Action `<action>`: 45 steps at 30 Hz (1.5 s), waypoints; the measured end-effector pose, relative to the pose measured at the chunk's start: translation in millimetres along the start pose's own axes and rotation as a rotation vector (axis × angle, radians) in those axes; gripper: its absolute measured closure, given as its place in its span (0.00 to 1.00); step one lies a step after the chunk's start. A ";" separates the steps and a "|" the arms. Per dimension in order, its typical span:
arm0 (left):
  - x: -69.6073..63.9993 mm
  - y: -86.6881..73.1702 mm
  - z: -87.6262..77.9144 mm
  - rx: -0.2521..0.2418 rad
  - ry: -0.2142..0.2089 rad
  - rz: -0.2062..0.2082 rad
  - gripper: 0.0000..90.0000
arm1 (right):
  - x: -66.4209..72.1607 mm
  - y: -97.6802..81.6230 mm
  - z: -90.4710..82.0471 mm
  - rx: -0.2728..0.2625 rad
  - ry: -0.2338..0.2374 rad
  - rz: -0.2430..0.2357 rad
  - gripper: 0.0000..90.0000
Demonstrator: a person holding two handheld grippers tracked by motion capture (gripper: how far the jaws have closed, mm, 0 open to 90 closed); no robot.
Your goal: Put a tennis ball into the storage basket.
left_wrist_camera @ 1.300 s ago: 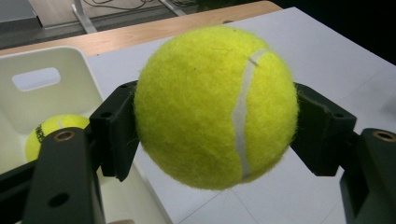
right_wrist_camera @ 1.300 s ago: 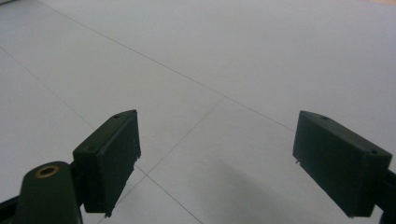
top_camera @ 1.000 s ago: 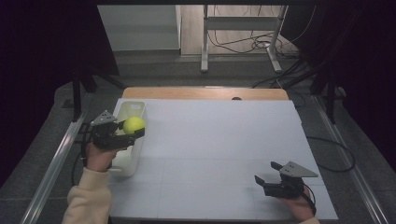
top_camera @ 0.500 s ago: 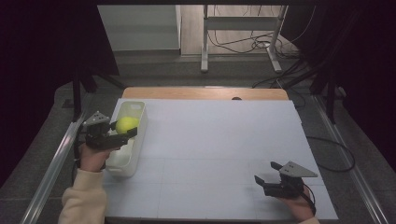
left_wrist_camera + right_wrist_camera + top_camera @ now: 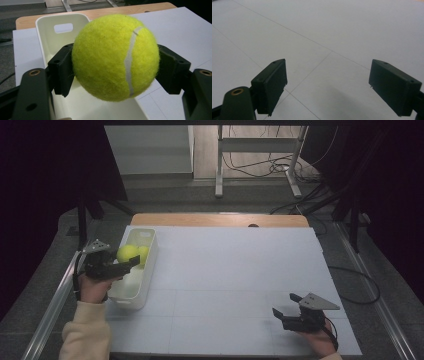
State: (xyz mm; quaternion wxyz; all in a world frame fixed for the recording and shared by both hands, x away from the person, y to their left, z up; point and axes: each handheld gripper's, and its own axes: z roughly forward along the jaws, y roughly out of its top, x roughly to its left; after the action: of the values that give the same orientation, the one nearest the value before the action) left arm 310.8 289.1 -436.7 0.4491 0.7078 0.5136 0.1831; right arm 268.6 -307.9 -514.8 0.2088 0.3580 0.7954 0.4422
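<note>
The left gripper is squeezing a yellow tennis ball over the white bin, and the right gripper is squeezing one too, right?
Not quite. The right gripper holds nothing; the right gripper view shows its jaws open over the bare white table. The left gripper does squeeze the tennis ball over the white bin.

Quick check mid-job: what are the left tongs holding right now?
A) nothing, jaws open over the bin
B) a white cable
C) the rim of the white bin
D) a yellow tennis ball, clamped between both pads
D: the left tongs have both pads pressed on the sides of the yellow tennis ball, held above the white bin.
</note>
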 end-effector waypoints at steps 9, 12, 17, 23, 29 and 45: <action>1.3 -3.3 8.8 0.053 0.023 0.011 0.29 | 0.1 0.0 0.0 0.001 0.000 0.000 0.17; 3.0 -4.7 11.9 0.075 0.027 0.009 0.29 | 0.1 0.0 0.1 0.001 0.001 0.000 0.17; 5.6 -6.8 15.8 0.108 0.036 0.003 0.29 | 0.1 -0.1 0.0 0.000 0.001 0.000 0.17; 7.2 -8.0 19.3 0.143 0.052 0.005 0.29 | 0.2 -0.1 0.3 0.001 0.001 -0.001 0.17; 5.5 -7.6 21.9 0.165 0.051 0.016 0.29 | 0.1 -0.2 0.4 0.002 0.001 0.000 0.17; 5.7 -8.3 23.5 0.184 0.049 0.021 0.29 | 0.1 -0.2 0.4 0.001 0.001 0.001 0.17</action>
State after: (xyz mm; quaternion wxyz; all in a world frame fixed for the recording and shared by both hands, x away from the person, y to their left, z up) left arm 325.4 284.3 -457.1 0.3674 0.7469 0.5315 0.1572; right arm 268.7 -307.7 -515.2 0.2081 0.3581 0.7957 0.4419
